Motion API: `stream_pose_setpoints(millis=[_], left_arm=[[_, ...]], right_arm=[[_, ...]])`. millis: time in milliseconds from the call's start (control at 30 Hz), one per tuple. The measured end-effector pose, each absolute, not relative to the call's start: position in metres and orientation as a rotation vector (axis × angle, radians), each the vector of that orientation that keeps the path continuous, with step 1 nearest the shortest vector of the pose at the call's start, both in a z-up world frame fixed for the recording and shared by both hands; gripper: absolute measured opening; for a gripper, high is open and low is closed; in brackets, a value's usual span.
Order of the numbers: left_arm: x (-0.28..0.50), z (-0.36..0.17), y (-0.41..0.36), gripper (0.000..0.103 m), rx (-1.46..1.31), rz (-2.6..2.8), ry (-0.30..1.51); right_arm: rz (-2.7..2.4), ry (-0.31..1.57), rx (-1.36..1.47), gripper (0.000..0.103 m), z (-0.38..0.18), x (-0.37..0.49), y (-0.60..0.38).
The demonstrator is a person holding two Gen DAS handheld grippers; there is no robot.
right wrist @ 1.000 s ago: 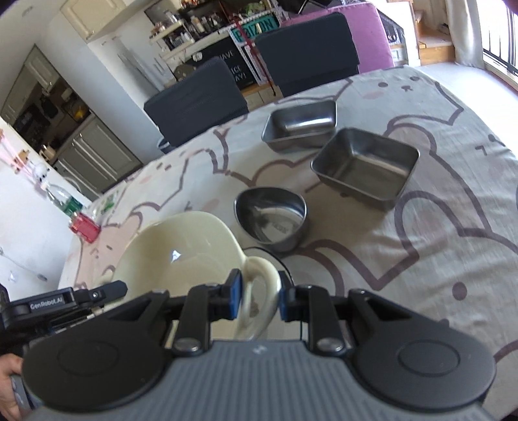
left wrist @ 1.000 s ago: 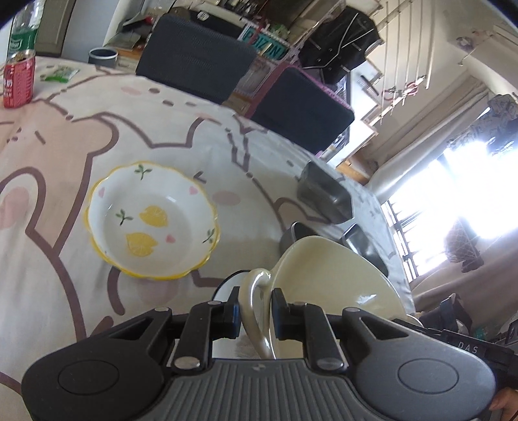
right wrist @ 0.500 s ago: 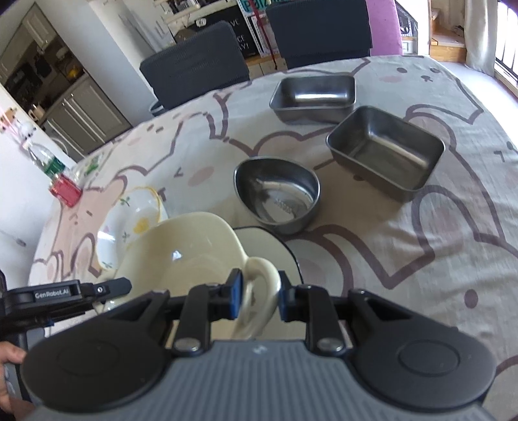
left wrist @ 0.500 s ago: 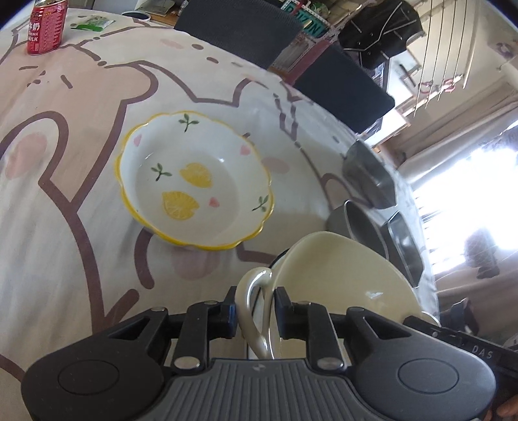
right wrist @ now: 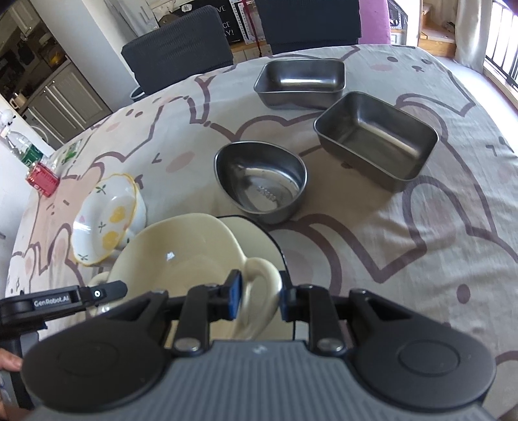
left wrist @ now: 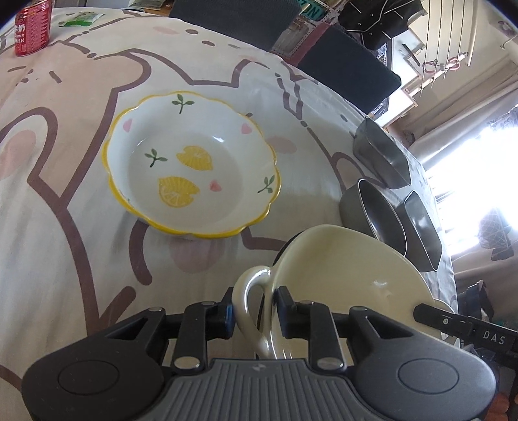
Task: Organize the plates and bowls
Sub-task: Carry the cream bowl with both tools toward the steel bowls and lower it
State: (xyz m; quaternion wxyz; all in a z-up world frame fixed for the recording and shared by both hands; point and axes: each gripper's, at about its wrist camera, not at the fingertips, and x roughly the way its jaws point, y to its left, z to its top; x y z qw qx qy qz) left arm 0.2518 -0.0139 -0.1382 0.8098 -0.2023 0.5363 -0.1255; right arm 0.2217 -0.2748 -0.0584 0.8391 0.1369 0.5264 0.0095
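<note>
- The table [left wrist: 48, 226], under its cartoon-print cloth, carried everything. Two dark chairs [right wrist: 178, 42] stood at its far edge, clear of the work.
- The cream bowl [left wrist: 340, 275] was the piece in hand. It hung between my two grippers, low over the near part of the table. My left gripper [left wrist: 254, 311] was clamped on one loop handle and my right gripper [right wrist: 259, 298] on the opposite one. The left grip looked light, with one pad only just meeting the loop.
- I judged the step to be setting this bowl down onto the black-rimmed plate [right wrist: 259, 226], which lay directly under it. Whether the base had landed I could not tell.
- The next move called for an even lowering from both sides, then parting both pairs of jaws and backing off along the handles without dragging the bowl.
- The lemon-print bowl [left wrist: 191, 162] sat just beside the plate on my left, close enough to knock.
- Two rectangular steel pans [right wrist: 301, 81] [right wrist: 375, 139] stood farther off on the right side.
- The oval steel bowl [right wrist: 259, 187] stood just beyond the plate, the nearest obstacle ahead.
- A red can [left wrist: 30, 29] stood well apart at the far left edge.
</note>
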Motion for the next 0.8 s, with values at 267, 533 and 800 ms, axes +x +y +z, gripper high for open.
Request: stream_pose_setpoints(millis=[267, 533, 800], left_arm=[[0.256, -0.139, -0.023, 0.028, -0.389, -0.275, 1.162], [0.256, -0.14, -0.023, 0.028, -0.384, -0.276, 1.163], [0.257, -0.14, -0.022, 0.028, -0.381, -0.279, 1.18]], right_arm=[[0.001, 1.14, 0.26, 0.032, -0.065, 0.227, -0.278], [0.034, 1.155, 0.215, 0.032, -0.067, 0.227, -0.276], [0.095, 1.195, 0.198, 0.032, -0.072, 0.224, -0.278]])
